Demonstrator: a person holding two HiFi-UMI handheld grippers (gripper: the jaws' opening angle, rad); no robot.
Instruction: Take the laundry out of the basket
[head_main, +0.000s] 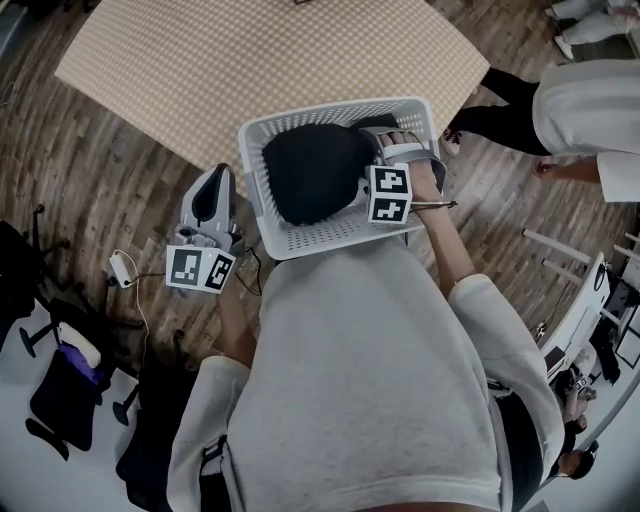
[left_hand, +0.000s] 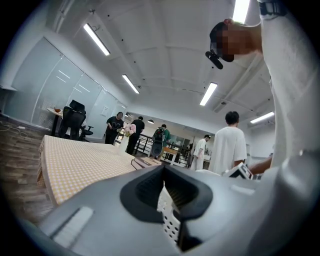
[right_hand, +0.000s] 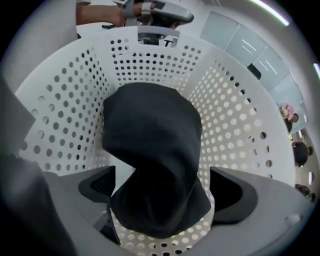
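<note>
A white perforated laundry basket (head_main: 300, 118) stands on the wood floor in front of me. A black garment (head_main: 312, 172) lies bunched inside it. My right gripper (head_main: 397, 142) reaches into the basket at its right side. In the right gripper view its jaws (right_hand: 162, 187) stand wide apart with the black garment (right_hand: 150, 135) between them, and the pads do not press on it. The basket wall (right_hand: 65, 100) surrounds the cloth. My left gripper (head_main: 214, 178) hangs outside the basket's left wall with nothing in it. Its jaw tips (left_hand: 164, 172) meet, and the basket shows behind them.
A checked mat or cloth-covered surface (head_main: 260, 60) lies beyond the basket. A person (head_main: 590, 110) stands at the right. A small white adapter with a cable (head_main: 122, 268) lies on the floor at the left, near a black chair (head_main: 60, 390). Several people stand far off.
</note>
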